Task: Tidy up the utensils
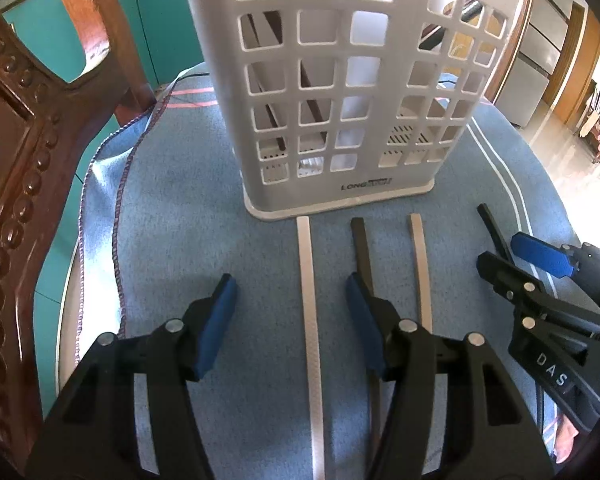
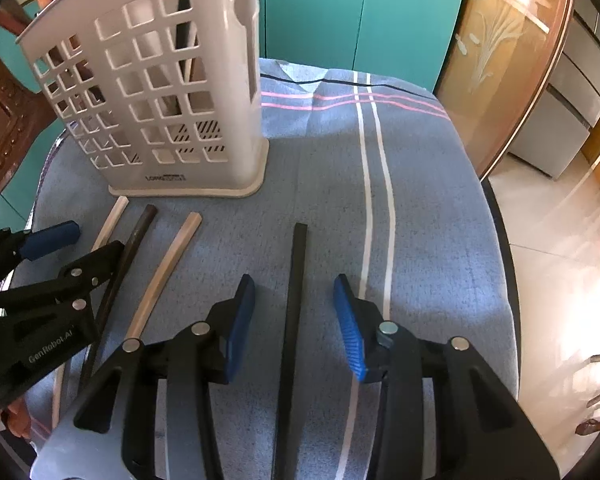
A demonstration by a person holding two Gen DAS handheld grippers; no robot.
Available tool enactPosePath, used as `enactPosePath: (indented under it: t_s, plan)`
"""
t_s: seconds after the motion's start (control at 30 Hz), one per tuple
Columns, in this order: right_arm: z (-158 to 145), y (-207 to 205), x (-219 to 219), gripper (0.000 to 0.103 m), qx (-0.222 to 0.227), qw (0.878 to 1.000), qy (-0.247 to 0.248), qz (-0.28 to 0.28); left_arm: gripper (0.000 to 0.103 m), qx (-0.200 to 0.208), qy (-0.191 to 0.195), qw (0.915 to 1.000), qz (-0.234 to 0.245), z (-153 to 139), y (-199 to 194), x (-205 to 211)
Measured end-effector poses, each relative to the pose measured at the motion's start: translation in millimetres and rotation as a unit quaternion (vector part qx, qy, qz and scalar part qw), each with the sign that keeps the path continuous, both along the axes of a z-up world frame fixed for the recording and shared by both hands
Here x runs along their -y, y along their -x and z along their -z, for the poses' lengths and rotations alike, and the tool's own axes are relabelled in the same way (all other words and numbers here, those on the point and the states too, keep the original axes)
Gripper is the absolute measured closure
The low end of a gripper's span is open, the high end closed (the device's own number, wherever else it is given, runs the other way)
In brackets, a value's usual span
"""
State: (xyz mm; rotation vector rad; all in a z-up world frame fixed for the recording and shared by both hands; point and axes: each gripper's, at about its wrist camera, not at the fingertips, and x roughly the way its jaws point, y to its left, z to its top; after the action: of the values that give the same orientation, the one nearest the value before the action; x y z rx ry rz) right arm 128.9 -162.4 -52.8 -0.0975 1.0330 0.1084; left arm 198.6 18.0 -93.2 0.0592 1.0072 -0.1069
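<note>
A white slotted utensil holder [image 1: 340,92] stands on the blue cloth; it also shows in the right wrist view [image 2: 160,92], with dark sticks inside. Several chopsticks lie in front of it. A white chopstick [image 1: 310,320] lies between the fingers of my open left gripper [image 1: 290,292]. A dark one [image 1: 364,252] and a pale one [image 1: 420,264] lie just right of it. A black chopstick [image 2: 294,300] lies between the fingers of my open right gripper [image 2: 294,292]. Neither gripper holds anything.
A carved wooden chair [image 1: 16,160] stands at the left of the table. The blue cloth [image 2: 420,200] covers a round table whose edge drops off at the right. Teal cabinets [image 2: 360,12] stand behind.
</note>
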Motion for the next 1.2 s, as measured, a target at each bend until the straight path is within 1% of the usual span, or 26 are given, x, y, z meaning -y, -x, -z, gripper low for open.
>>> enactPosePath:
  t_s: [0.07,0.1,0.17,0.23,0.27,0.33,0.37,0.43,0.5,0.57,0.63,0.67,0.7,0.73,0.8,0.9,1.0,1.2]
  plan:
    - [0,1,1,0.062,0.000,1.000,-0.004,0.000,0.045,-0.001,0.001,1.0000,0.001,0,3,1]
    - [1,2,2,0.062,0.000,1.000,-0.005,0.000,0.047,-0.001,0.002,1.0000,0.002,0,5,3]
    - [0,5,0,0.068,0.001,1.000,-0.008,-0.001,0.054,-0.001,0.004,1.0000,0.003,-1,7,4]
    - [-1,7,1,0.075,0.000,1.000,-0.015,-0.004,0.066,-0.002,0.006,1.0000,0.003,-3,11,5]
    - [-2,8,1,0.078,0.000,1.000,-0.016,-0.004,0.069,-0.002,0.007,1.0000,0.004,-4,13,6]
    - [-2,9,1,0.083,0.000,1.000,-0.020,-0.007,0.080,-0.004,0.011,0.9999,0.003,-4,15,5]
    - [-2,10,0,0.085,0.000,1.000,-0.023,-0.008,0.083,-0.005,0.014,0.9999,0.002,-5,17,5]
    - [-2,11,0,0.089,-0.001,1.000,-0.027,-0.008,0.092,-0.009,0.023,0.9997,0.001,-5,20,4]
    - [-3,11,0,0.094,-0.005,0.999,-0.040,-0.007,0.095,-0.013,0.030,0.9995,-0.001,-5,23,2]
    - [-3,11,4,0.096,-0.012,0.998,-0.061,-0.007,0.096,-0.018,0.039,0.9991,-0.004,-4,26,-1]
    - [-4,13,6,0.096,-0.021,0.996,-0.084,-0.012,0.096,-0.025,0.062,0.9977,-0.007,-5,34,-3]
    - [-5,14,6,0.096,-0.024,0.996,-0.088,-0.013,0.096,-0.029,0.078,0.9965,-0.006,-6,39,-5]
    - [-6,16,6,0.096,-0.026,0.995,-0.092,-0.017,0.096,-0.030,0.086,0.9958,-0.003,-7,45,-6]
    - [-7,18,5,0.096,-0.027,0.995,-0.093,-0.018,0.096,-0.031,0.084,0.9960,-0.002,-7,49,-5]
    - [-8,20,4,0.097,-0.030,0.995,-0.094,-0.019,0.096,-0.032,0.067,0.9972,0.001,-6,53,-2]
    - [-10,22,1,0.097,-0.028,0.996,-0.080,-0.018,0.096,-0.033,0.055,0.9980,0.001,-4,54,1]
    - [-9,23,-2,0.097,-0.025,0.997,-0.066,-0.022,0.096,-0.029,0.033,0.9990,-0.003,-4,55,3]
    - [-9,28,-8,0.097,-0.023,0.998,-0.050,-0.030,0.096,-0.028,0.020,0.9994,-0.001,-3,47,4]
